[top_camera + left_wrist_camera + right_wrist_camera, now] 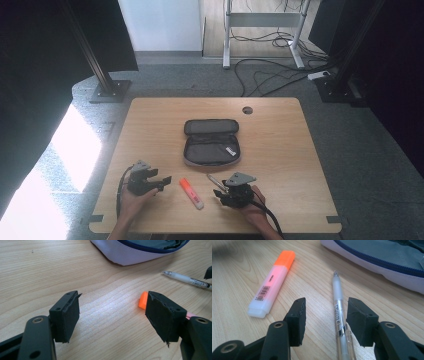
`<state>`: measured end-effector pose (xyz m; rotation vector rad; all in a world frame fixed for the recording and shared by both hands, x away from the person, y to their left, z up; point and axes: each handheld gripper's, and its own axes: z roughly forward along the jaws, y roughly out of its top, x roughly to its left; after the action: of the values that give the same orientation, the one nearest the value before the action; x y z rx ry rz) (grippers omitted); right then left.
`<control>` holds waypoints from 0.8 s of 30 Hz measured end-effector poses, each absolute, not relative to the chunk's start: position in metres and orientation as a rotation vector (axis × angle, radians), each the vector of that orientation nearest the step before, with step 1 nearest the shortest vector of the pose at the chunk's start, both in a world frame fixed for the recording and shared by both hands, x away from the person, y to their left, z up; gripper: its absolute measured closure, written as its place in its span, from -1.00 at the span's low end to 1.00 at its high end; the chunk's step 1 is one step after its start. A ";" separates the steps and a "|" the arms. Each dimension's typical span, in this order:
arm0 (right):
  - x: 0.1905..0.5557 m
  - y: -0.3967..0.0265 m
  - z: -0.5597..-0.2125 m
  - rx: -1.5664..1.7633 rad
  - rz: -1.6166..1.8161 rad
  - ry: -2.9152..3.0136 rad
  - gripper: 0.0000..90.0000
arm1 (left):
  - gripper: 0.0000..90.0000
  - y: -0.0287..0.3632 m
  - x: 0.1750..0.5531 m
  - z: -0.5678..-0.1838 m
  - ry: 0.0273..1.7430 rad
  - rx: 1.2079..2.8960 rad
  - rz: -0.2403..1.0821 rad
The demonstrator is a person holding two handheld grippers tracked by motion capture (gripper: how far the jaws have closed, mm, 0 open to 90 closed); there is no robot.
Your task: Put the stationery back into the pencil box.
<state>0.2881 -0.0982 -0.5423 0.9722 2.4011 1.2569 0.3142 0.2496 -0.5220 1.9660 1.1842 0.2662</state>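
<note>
While the pen sits between our right jaws, nothing is gripped yet.
Right gripper [325, 315]: jaws part-spread, straddling the pen [339, 312] near its clip end; pads not pressing on it as far as we can tell.
Left gripper [113, 315]: jaws spread wide, empty, resting near the highlighter's orange cap.
Pen: flat on the table [280, 130], just in front of the pencil case, tip pointing toward it.
Highlighter [191, 193]: flat on the table between our two grippers, untouched.
Pencil case [211, 142]: unzipped, lid folded back, mid-table.
Progress: we judge packing has barely begun; case open, both items still outside.
Left to do: close on pen, lift, place in case; then highlighter.
</note>
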 end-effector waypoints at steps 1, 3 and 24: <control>0.288 -0.096 -0.543 0.973 1.250 2.405 0.10 | -0.37 0.250 0.314 -0.522 1.185 1.964 0.266; 0.288 -0.095 -0.544 0.965 1.239 2.413 0.11 | -0.37 0.250 0.314 -0.522 1.186 1.961 0.266; 0.286 -0.092 -0.551 0.975 1.127 2.414 0.54 | -0.37 0.250 0.313 -0.521 1.183 1.963 0.267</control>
<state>0.2863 -0.0919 -0.5506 0.9745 2.4142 1.1270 0.3133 0.2503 -0.5209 1.9630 1.1834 0.2672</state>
